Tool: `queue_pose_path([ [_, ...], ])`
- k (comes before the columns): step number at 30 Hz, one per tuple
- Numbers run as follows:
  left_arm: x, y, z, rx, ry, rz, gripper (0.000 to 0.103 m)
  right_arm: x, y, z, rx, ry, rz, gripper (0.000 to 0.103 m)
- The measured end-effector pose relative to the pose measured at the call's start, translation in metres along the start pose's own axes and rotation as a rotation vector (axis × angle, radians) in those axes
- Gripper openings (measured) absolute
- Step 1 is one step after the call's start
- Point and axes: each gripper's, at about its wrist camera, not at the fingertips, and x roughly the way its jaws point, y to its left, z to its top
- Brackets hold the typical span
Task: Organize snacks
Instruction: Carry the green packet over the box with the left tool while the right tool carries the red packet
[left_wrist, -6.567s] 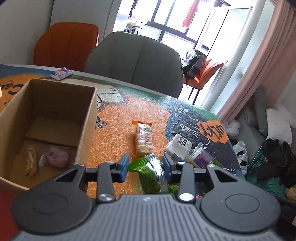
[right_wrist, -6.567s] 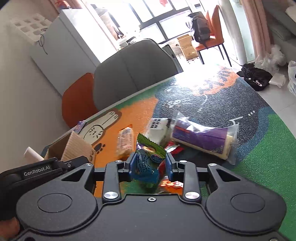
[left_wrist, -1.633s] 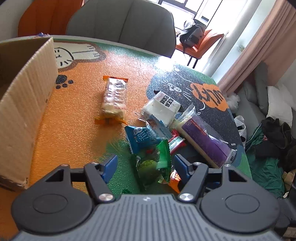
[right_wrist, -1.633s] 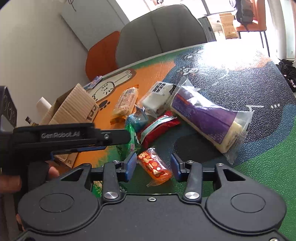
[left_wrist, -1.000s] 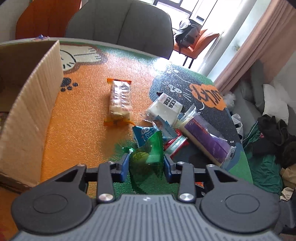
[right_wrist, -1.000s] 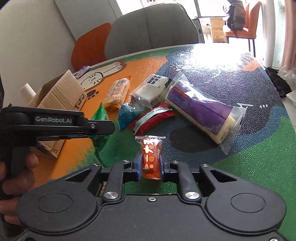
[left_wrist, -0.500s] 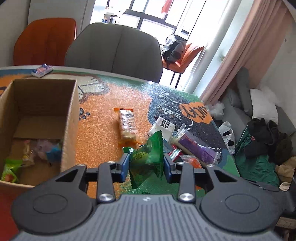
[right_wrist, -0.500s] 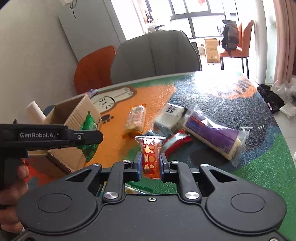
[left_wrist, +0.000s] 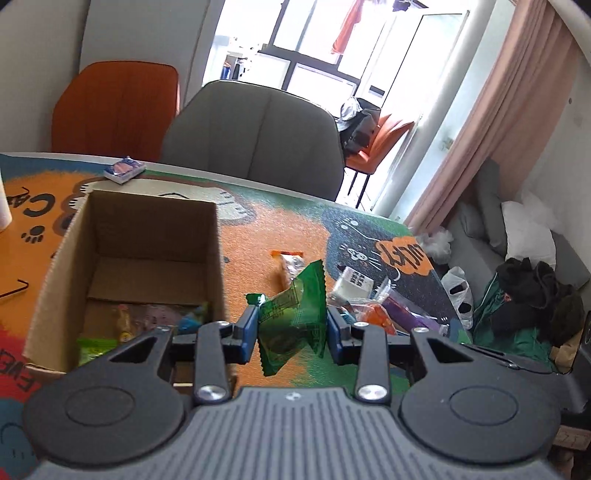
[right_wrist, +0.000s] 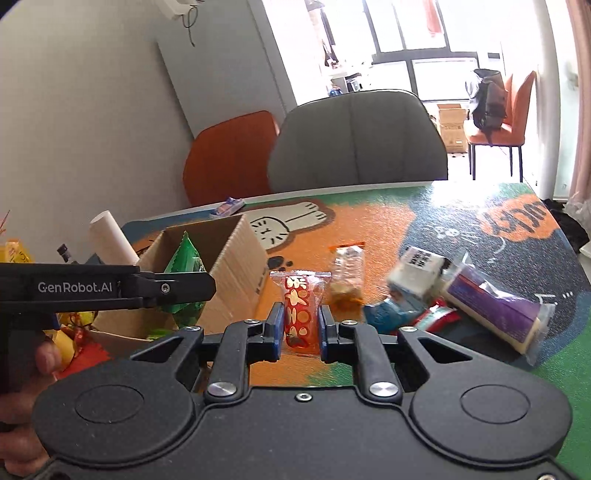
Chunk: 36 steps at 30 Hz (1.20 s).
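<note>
Left gripper (left_wrist: 291, 328) pinches a green packet (left_wrist: 291, 317) just right of the open cardboard box (left_wrist: 218, 258); right gripper (right_wrist: 300, 326) clamps an orange-red packet (right_wrist: 301, 306) above the table (right_wrist: 369, 225).

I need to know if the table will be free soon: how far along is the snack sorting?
Partway. A few packets already lie in the cardboard box. The left tongs hold a green packet, the right tongs a red packet. Several snacks, including the purple pack, are left on the table.
</note>
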Motion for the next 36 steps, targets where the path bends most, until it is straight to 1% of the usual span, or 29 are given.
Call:
queue_pose_path([
  [12,-0.016,0.046,0.008,-0.056,-0.027,0.062,0.037,0.014,0.036,0.015,-0.046,0.003,0.025,0.016],
  [18,-0.018,0.072,0.017,-0.092,-0.041,0.090,0.037,0.028,0.055,0.023,-0.056,0.002,0.039,0.016],
  [26,-0.010,0.106,0.033,-0.124,-0.048,0.106,0.037,0.054,0.080,0.034,-0.071,0.017,0.067,0.016],
  [33,0.003,0.128,0.045,-0.141,-0.037,0.111,0.038,0.080,0.092,0.044,-0.083,0.033,0.084,0.016],
  [34,0.004,0.129,0.046,-0.138,-0.042,0.120,0.040,0.084,0.093,0.046,-0.081,0.033,0.089,0.016],
  [36,0.007,0.132,0.050,-0.140,-0.035,0.133,0.041,0.089,0.093,0.048,-0.066,0.032,0.097,0.016],
])
